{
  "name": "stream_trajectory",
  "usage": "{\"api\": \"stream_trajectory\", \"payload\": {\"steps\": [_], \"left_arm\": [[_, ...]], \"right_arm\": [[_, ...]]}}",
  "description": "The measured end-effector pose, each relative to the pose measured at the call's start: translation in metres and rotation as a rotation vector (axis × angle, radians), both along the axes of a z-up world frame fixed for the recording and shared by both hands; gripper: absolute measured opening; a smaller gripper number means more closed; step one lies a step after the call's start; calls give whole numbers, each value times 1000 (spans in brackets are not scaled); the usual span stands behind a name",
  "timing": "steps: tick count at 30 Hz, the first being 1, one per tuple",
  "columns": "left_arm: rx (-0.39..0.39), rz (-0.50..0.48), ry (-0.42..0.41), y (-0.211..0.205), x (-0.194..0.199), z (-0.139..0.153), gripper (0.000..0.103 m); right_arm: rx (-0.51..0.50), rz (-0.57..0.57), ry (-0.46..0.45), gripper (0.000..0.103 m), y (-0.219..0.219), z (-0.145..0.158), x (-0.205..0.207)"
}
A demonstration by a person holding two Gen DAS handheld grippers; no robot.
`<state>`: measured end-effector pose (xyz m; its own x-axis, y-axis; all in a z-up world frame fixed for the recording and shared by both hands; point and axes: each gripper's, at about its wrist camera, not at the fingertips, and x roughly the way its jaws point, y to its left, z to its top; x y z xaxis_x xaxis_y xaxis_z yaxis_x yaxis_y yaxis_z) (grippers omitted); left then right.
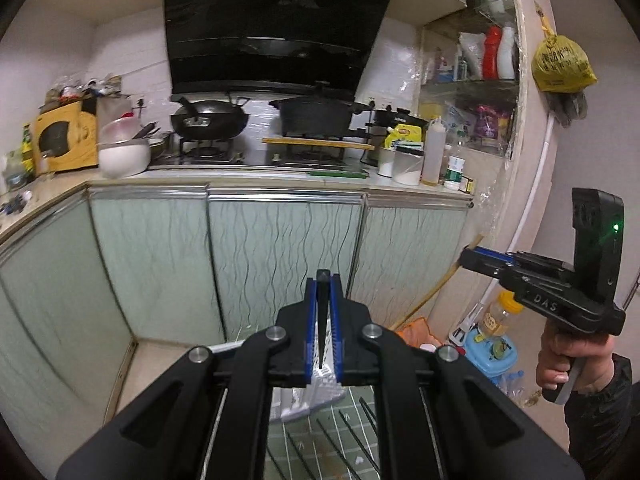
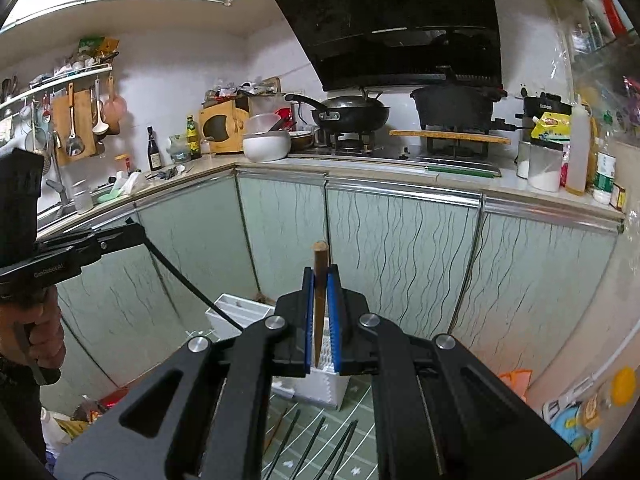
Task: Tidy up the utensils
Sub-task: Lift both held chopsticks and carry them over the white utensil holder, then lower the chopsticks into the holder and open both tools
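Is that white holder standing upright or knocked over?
Upright. The white holder stands on the green cloth with its open top facing up, below the right tool.

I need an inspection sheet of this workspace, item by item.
Surface: green checked cloth.
Job's things: black chopstick in the left gripper; brown chopstick in the right gripper; more chopsticks on the cloth; white holder.
Clutter: toy and bottle on the floor.
Grippers: both shut on a chopstick.
Cables: nothing seen.
Surroundings: stove with wok, pot, cabinets.
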<state>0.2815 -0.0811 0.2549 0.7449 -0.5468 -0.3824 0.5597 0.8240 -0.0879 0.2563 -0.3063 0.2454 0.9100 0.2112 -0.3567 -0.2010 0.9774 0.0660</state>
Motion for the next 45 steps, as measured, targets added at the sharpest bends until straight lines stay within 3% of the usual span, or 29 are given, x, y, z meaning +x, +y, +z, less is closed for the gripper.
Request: {"api": "stream_trajectory", "payload": {"steps": [12, 24, 26, 28, 29, 30, 31, 33, 37, 45], "left_arm": [[60, -41, 58, -42, 50, -57, 8], [90, -28, 127, -51, 67, -98, 8], [89, -19, 131, -50, 67, -99, 10], [90, 2, 127, -46, 66, -98, 43], [82, 9, 110, -43, 64, -97, 77], [74, 32, 78, -40, 59, -95, 88], [67, 39, 55, -36, 56, -92, 87], [82, 47, 44, -33, 50, -91, 90], [113, 82, 31, -25, 40, -92, 96], [116, 108, 31, -6, 17, -96, 98]], "right_arm": [[48, 20, 75, 6, -17, -53, 59], [114, 48, 162, 7, -26, -98, 76], [114, 41, 167, 14, -29, -101, 76], [123, 40, 164, 40, -30, -102, 73], [124, 30, 152, 60, -32, -101, 69], [122, 26, 144, 64, -33, -100, 67], [117, 21, 136, 65, -34, -99, 64], [107, 11, 128, 79, -35, -97, 58], [64, -5, 105, 94, -34, -96, 42], [19, -4, 112, 95, -30, -101, 16]]}}
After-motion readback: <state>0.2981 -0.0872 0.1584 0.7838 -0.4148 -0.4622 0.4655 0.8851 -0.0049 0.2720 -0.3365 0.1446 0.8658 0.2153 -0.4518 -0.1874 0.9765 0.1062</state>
